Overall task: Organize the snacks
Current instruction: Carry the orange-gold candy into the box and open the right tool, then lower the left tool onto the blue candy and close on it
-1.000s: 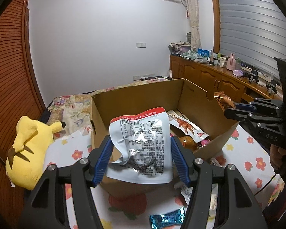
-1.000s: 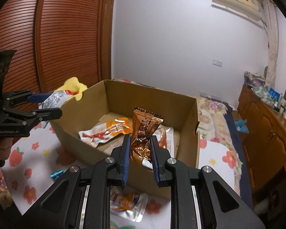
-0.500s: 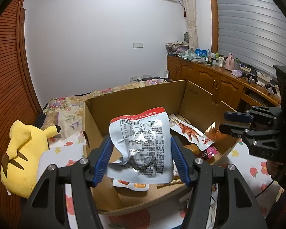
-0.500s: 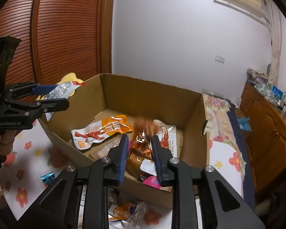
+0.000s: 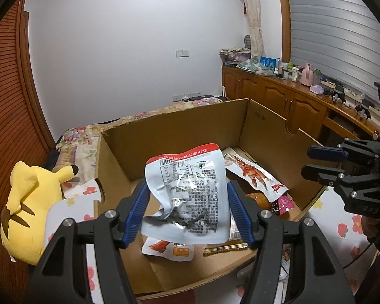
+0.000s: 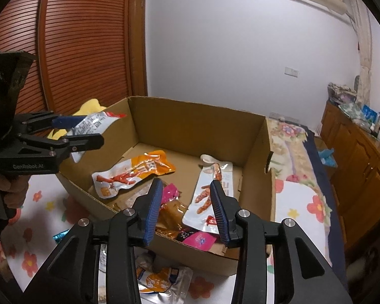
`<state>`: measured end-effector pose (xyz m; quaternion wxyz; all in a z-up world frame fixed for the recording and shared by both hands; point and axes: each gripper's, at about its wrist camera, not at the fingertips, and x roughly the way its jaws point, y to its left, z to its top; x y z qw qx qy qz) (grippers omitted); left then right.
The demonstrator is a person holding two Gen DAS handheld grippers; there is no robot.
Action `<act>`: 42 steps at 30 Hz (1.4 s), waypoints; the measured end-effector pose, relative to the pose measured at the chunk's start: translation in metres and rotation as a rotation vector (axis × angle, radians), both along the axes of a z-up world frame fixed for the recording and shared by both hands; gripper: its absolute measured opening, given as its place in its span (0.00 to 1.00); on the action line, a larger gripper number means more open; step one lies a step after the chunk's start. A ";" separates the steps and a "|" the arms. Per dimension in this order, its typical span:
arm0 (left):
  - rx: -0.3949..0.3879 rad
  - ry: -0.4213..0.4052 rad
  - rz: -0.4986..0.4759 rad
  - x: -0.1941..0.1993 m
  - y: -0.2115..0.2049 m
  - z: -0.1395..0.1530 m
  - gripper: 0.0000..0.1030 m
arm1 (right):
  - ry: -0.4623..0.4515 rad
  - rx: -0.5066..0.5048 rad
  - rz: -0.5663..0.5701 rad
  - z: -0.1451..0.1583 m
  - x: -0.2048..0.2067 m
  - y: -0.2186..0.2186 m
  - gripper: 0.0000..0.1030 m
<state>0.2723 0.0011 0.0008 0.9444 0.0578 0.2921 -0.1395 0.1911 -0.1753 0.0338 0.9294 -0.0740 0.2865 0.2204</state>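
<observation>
An open cardboard box (image 5: 190, 124) (image 6: 195, 124) stands on a flowered cloth and holds several snack packets. My left gripper (image 5: 187, 190) is shut on a silver and white snack pouch (image 5: 190, 195) with a red top edge, held above the box's near left side; it also shows in the right wrist view (image 6: 93, 124). My right gripper (image 6: 186, 185) is open and empty above the box's near edge, over a brown packet (image 6: 169, 210) lying inside. An orange packet (image 6: 131, 172) and a white packet (image 6: 210, 192) lie on the box floor.
A yellow plush toy (image 5: 30, 202) lies left of the box. Loose packets (image 6: 159, 278) and a blue wrapped candy (image 6: 60, 235) lie on the cloth in front of the box. Wooden cabinets (image 5: 291, 101) line the right wall.
My right gripper has opened and let the brown packet fall into the box. My left gripper has moved forward over the box with the pouch still held.
</observation>
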 end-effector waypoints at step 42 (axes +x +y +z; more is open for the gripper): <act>-0.011 0.090 0.063 -0.122 0.009 -0.056 0.68 | -0.038 0.007 -0.060 0.020 -0.132 -0.004 0.54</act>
